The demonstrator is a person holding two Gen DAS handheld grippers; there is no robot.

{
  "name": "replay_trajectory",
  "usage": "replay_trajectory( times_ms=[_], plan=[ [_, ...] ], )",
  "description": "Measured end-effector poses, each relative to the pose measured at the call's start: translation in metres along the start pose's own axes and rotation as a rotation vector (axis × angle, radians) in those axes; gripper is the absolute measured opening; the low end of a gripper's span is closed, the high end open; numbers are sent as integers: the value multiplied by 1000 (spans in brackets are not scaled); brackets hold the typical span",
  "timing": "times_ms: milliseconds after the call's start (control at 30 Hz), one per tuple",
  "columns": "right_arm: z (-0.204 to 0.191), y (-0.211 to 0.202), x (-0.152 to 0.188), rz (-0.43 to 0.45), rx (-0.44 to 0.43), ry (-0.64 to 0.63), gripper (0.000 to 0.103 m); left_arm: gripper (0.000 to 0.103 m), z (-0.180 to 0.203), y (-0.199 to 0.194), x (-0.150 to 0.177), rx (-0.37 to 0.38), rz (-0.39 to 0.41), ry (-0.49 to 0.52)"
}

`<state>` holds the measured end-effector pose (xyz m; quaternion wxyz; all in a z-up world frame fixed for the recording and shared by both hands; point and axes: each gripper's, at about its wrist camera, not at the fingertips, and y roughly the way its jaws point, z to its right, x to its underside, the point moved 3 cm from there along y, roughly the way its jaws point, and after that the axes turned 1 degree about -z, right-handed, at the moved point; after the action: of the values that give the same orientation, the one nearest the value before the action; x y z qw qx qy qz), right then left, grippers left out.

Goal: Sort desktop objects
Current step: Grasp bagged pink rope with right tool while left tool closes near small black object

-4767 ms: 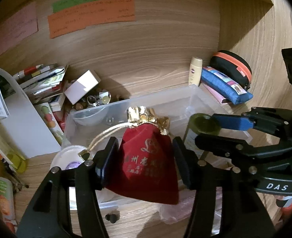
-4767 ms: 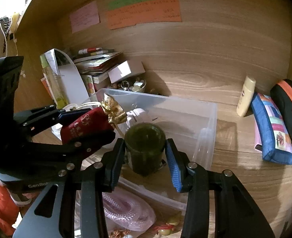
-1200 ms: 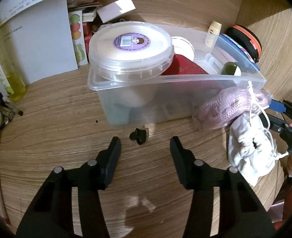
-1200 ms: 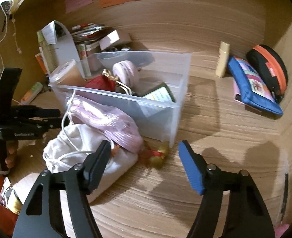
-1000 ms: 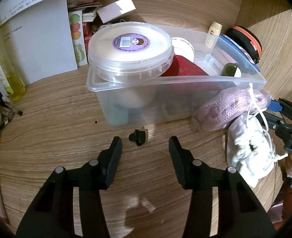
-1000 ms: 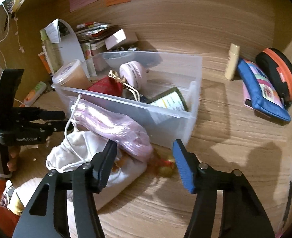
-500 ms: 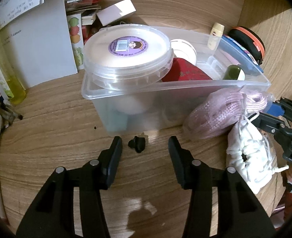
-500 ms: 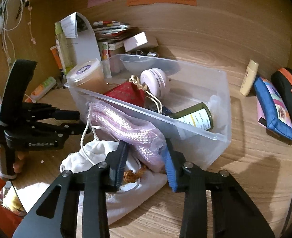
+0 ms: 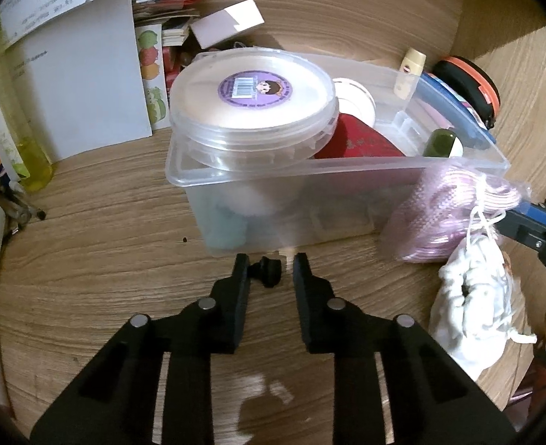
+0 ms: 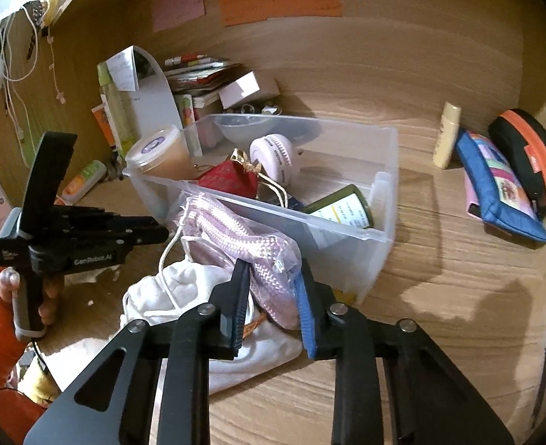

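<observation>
The right tool (image 10: 271,282) is gripping the pink mesh bag (image 10: 247,244) at lower centre, outside the clear bin (image 10: 384,193) already holding several items, while the left tool (image 9: 269,269), part-open, is straddling a small black piece (image 9: 269,270) lying unsorted on the worktop (image 9: 106,252).

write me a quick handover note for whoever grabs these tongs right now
Left tongs: partly closed around the small black piece on the desk just in front of the clear bin; no firm grip visible yet.
Right tongs: shut on the pink rope bag, which leans against the bin's near wall, above the white drawstring pouch.
In the bin: lidded tub, red pouch, white round case, green jar.
Left: rope bag, white pouch and black piece are outside the bin. Whether the blue pencil case and cream tube belong in it is unclear.
</observation>
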<state>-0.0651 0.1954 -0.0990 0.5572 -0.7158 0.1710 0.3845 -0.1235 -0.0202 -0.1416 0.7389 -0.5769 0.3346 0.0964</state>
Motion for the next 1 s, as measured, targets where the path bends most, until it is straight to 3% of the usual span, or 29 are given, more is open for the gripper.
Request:
replay_trajectory(
  times_ms=[133, 667, 1000],
  plan=[
    [6, -13, 3, 16, 19, 15, 20, 16, 0, 1, -1, 3, 3, -4],
    [29, -53, 12, 52, 98, 75, 18, 15, 5, -14, 8, -4, 48, 11],
    [33, -77, 8, 97, 137, 79, 9, 15, 13, -33, 15, 14, 84, 21]
  ],
)
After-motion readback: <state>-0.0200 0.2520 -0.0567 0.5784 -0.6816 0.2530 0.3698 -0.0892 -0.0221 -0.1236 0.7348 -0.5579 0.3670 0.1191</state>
